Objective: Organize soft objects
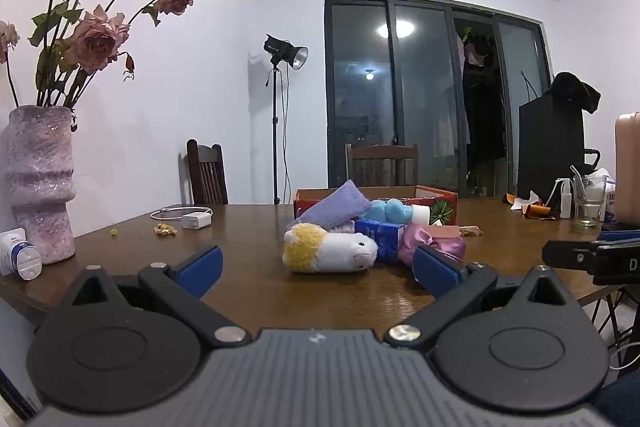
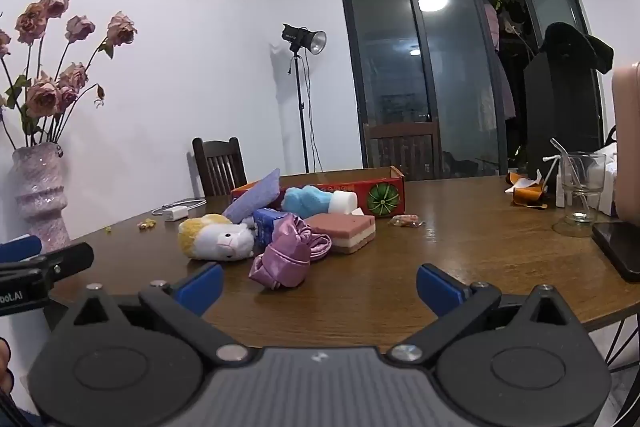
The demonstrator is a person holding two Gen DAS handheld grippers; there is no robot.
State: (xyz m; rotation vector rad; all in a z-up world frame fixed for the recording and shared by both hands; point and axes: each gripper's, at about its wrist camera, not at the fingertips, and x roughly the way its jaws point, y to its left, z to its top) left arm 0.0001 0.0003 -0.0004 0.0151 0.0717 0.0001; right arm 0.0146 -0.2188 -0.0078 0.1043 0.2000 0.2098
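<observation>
Above table (image 1: 248,291), both claws gape, empty.

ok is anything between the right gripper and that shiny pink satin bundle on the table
Nothing visible. The right gripper is open, with only bare brown wooden table between it and the shiny pink satin bundle, the nearest item of the pile.

Plush (image 1: 330,253): I see it white-and-yellow, on its side, mid-desk.
Satin pouch (image 2: 286,253): pink, crumpled, beside plush.
Sponge block (image 2: 346,231): pink-white, flat.
Purple cloth (image 1: 334,209): leaning on box (image 2: 384,193).
</observation>
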